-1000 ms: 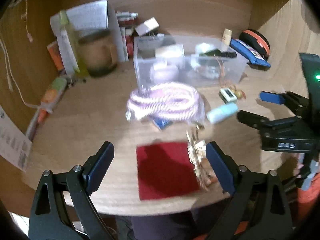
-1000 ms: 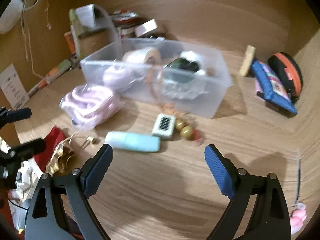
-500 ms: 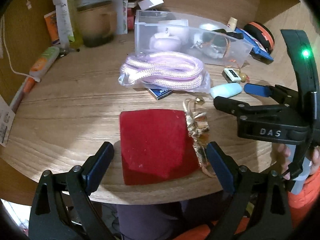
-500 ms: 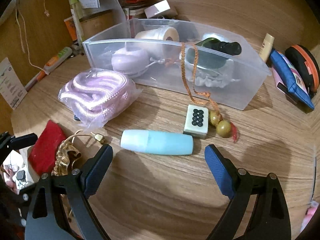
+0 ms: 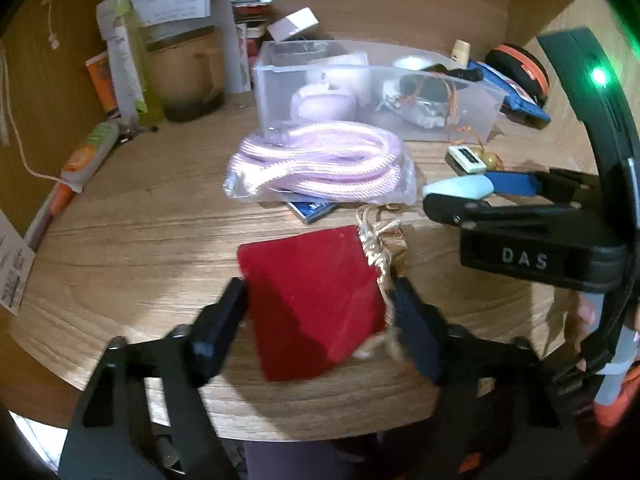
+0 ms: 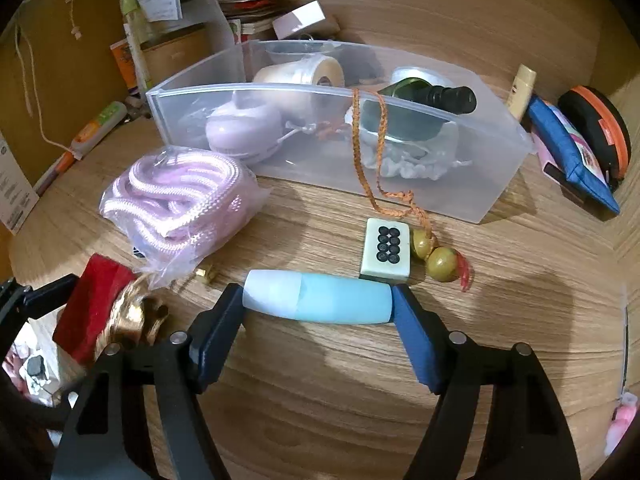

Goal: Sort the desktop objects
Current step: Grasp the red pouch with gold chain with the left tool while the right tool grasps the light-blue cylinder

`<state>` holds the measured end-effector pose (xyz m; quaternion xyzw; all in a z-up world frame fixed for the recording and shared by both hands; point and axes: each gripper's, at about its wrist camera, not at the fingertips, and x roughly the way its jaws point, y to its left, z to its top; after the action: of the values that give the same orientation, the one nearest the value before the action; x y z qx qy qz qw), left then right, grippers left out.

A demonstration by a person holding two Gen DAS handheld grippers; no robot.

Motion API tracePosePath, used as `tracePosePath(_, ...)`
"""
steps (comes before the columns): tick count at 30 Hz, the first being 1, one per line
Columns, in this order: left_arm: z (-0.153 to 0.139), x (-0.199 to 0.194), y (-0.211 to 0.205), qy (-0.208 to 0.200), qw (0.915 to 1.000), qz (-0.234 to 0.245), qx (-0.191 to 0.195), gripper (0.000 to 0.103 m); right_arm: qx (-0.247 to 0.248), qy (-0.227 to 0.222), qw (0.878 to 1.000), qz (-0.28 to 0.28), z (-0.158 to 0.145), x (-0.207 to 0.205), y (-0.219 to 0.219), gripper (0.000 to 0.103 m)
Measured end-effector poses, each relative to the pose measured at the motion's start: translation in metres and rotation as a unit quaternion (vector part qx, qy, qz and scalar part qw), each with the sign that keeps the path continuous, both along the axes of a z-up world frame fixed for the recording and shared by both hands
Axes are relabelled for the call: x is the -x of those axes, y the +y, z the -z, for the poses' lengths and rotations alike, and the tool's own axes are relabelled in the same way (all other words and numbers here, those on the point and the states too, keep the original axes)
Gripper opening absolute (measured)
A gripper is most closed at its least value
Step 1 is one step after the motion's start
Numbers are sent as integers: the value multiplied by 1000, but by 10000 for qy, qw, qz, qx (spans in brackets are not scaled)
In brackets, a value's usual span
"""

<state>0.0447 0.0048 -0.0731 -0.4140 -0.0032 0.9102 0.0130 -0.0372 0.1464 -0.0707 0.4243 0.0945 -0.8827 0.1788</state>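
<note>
**Both tongs closing on their finds at the table's near edge**

Left wrist view first: the wooden table carries everything, round along its near edge, with wooden walls behind it. Toward the far edge stands the clear plastic bin, my biggest item, holding a lilac round case, a roll of tape and a dark green bottle lying on its side. An orange braided cord hangs over the bin's front wall and runs down to two olive beads on the table.

Left of the bin's front corner lies the bagged coil of pink rope. At the near edge sits the red pouch, with its gold tassel cord along the right side. My left tongs have just been closing, and the pouch is between the jaws; the pads sit at its two sides, though blur keeps me from saying how firmly they press.

Right wrist view: the pale blue tube lies crosswise near the table's middle front. My right tongs have also just been closing, and each pad now touches one end of the tube, which rests on the wood.

Just beyond the tube sits the mahjong tile, eight dots up, touching the beads. Smallest is a brass bit beside the rope bag.
</note>
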Motion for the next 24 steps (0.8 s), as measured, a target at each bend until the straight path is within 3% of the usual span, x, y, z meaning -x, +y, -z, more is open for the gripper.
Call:
tracePosePath(8, -15, -5, -13, 68, 9996, 4, -290, 21, 192, 58, 9997, -127, -2, -12, 3, 71)
tracePosePath(16, -27, -9, -17, 114, 9988, -28, -472, 17, 397, 380, 9983, -189, -25, -27, 13, 71)
tracePosePath(24, -55, -12, -16, 455, 9981, -37, -415, 17, 558, 705, 9959, -130, -49, -29, 28, 71)
